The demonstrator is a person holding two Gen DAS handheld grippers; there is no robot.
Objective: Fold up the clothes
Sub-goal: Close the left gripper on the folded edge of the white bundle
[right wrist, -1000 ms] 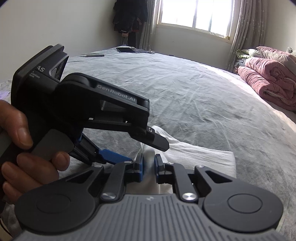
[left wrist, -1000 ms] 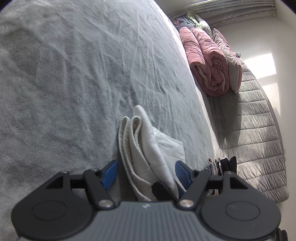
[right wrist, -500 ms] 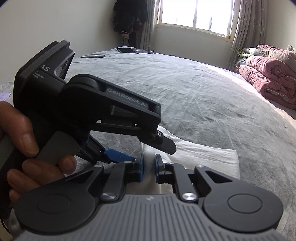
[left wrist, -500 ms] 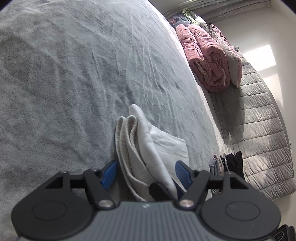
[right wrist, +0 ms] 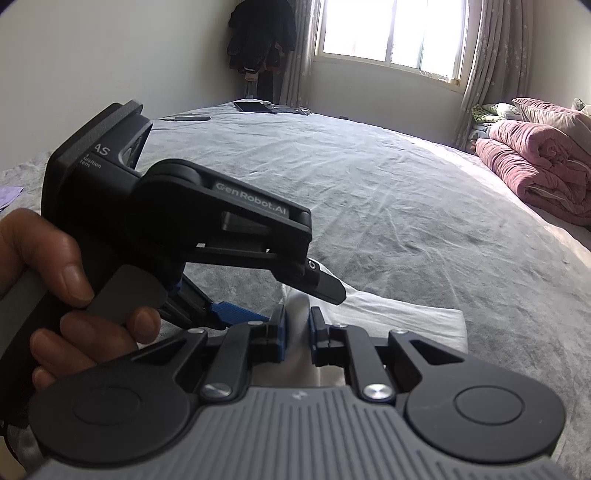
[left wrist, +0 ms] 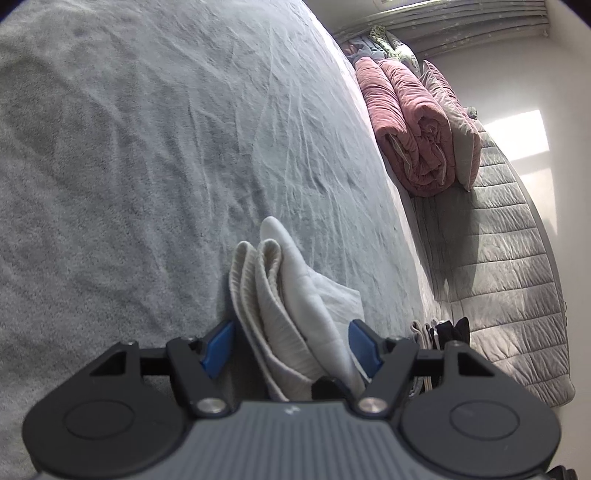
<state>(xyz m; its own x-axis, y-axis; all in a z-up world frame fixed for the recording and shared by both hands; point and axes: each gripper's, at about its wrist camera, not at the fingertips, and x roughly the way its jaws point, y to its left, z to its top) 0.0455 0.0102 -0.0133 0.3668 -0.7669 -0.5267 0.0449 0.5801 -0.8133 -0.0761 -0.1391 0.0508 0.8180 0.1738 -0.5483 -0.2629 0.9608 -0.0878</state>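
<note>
**Two tools at a folded white garment on a grey bed**

Left wrist view: left tool [left wrist: 291, 349] spread wide, blue pads [left wrist: 218, 347] standing clear on either side of the garment [left wrist: 295, 317] without pressing it. Garment seen edge-on as a stack of folded layers (ribbed outer layers, a smoother white one beside them), rising between the pads and resting on the bed [left wrist: 147, 166]. Grey bedcover creased in long fine lines. Rolled pink quilt [left wrist: 410, 136] lying along the far side, with a grey pillow just beside it and a quilted grey mat [left wrist: 517, 288] below. Small pile of dark and light clothing [left wrist: 443, 332] at the bed's edge, partly hidden behind the tool.

Right wrist view: right tool [right wrist: 297, 334] clenched on a raised fold of the garment [right wrist: 399, 321], white cloth pinched between the narrowly set pads, the rest lying flat on the bed [right wrist: 388, 192] to the right. Left tool [right wrist: 269, 295] crossing from the left at a downward slant, its upper finger tip just above the pinched fold. Hand [right wrist: 70, 295] wrapped around its handle, one finger on the grey trigger. Window [right wrist: 391, 33] with curtains at the back, dark clothing hanging in the corner [right wrist: 262, 40], pink quilt [right wrist: 535, 173] at right.
</note>
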